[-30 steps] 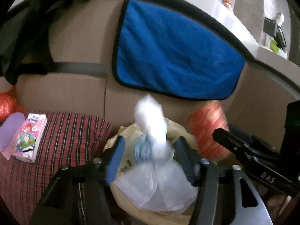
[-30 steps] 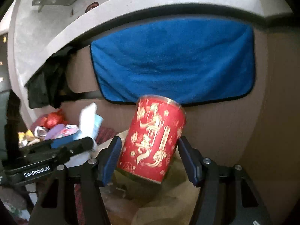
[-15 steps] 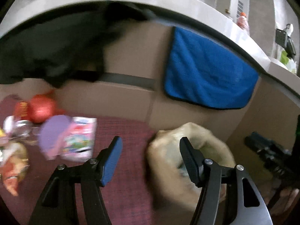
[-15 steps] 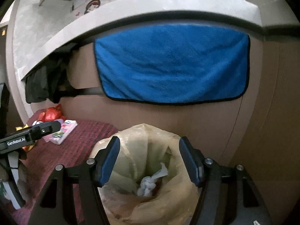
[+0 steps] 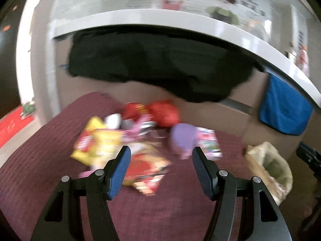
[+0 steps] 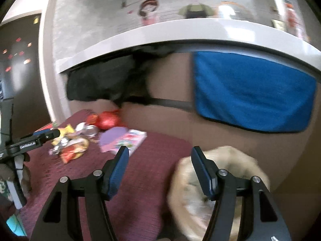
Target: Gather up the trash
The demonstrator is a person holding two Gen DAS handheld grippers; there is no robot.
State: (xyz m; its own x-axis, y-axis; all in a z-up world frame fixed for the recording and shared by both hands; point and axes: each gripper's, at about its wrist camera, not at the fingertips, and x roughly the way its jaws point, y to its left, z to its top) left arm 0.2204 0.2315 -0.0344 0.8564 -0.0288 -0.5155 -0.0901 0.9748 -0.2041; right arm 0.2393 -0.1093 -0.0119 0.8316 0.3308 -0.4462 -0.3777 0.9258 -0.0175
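Left wrist view: left hand-held gripper, now wide and empty, has swung from the bag toward wrappers ahead; right hand-held gripper, also wide, has dropped its can.

Your left wrist view looks down over scattered wrappers at close range, your right sits further right, above the bag, both facing the blue towel.

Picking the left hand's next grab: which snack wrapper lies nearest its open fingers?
The red-and-orange wrapper, right between the left hand-held gripper fingers; the yellow bag lies farther left.
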